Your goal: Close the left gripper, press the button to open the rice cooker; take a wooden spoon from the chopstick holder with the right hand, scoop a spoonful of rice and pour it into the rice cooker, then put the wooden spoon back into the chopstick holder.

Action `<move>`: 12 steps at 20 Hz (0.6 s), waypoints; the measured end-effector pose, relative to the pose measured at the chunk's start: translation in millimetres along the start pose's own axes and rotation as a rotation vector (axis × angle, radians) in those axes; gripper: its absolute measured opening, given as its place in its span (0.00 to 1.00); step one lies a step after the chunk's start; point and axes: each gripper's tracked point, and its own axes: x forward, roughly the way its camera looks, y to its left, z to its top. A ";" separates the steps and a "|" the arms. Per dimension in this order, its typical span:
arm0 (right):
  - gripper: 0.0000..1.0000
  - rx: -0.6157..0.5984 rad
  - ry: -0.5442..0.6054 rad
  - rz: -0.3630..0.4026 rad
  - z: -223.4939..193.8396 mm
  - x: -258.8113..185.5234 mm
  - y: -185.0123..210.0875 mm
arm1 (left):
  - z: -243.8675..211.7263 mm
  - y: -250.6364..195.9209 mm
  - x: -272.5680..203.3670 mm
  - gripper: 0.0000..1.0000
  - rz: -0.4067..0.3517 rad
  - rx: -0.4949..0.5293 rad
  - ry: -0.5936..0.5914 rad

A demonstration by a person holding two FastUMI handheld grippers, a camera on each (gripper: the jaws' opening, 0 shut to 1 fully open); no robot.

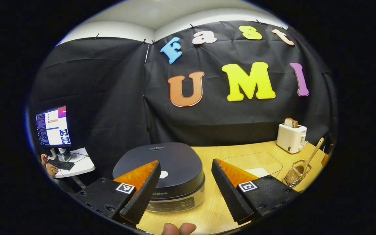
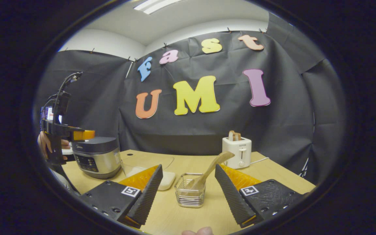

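With the rice cooker (image 1: 162, 173) lid down and the wooden spoon (image 2: 209, 171) in the chopstick holder (image 2: 190, 194), both grippers' fingers (image 1: 142, 192) stood spread; any button press would have needed the left gripper (image 1: 183, 191), at the cooker's 6 o'clock, pressed together.

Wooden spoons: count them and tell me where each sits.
1. The wooden spoon stands tilted in the wire chopstick holder on the table, in front of the toaster. The left gripper view shows the same spoon. Nothing suggests another.

toaster (image 1: 291, 138) standing at the table's far edge, bread slice (image 1: 290, 122) sticking up from it | monitor (image 1: 53, 126) glowing on side desk (image 1: 77, 164) | keyboard (image 1: 60, 164) lying below it
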 end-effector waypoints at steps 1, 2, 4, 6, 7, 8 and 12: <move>0.95 -0.005 -0.011 -0.007 3.9 1.4 -1.3 | 4.5 -10.7 -5.2 0.99 -0.023 -0.010 -0.015; 0.95 -0.006 -0.019 -0.012 8.3 1.0 -1.3 | 11.3 -21.5 -11.7 1.00 -0.044 -0.021 -0.040; 0.95 -0.009 -0.023 -0.016 14.9 -0.7 -0.6 | 24.7 -41.5 -23.4 0.99 -0.083 -0.041 -0.097; 0.95 -0.018 -0.032 -0.035 21.7 -4.8 -7.5 | 27.3 -59.3 -37.4 0.99 -0.120 -0.053 -0.125; 0.95 -0.018 -0.040 -0.043 25.8 -8.1 -9.0 | 27.1 -68.6 -44.5 0.99 -0.145 -0.051 -0.131; 0.95 -0.018 -0.051 -0.054 30.7 -11.6 -11.3 | 26.6 -76.1 -50.7 0.99 -0.163 -0.046 -0.140; 0.95 -0.016 -0.094 -0.110 45.4 -21.0 -21.6 | 24.0 -102.2 -65.7 0.99 -0.228 -0.011 -0.173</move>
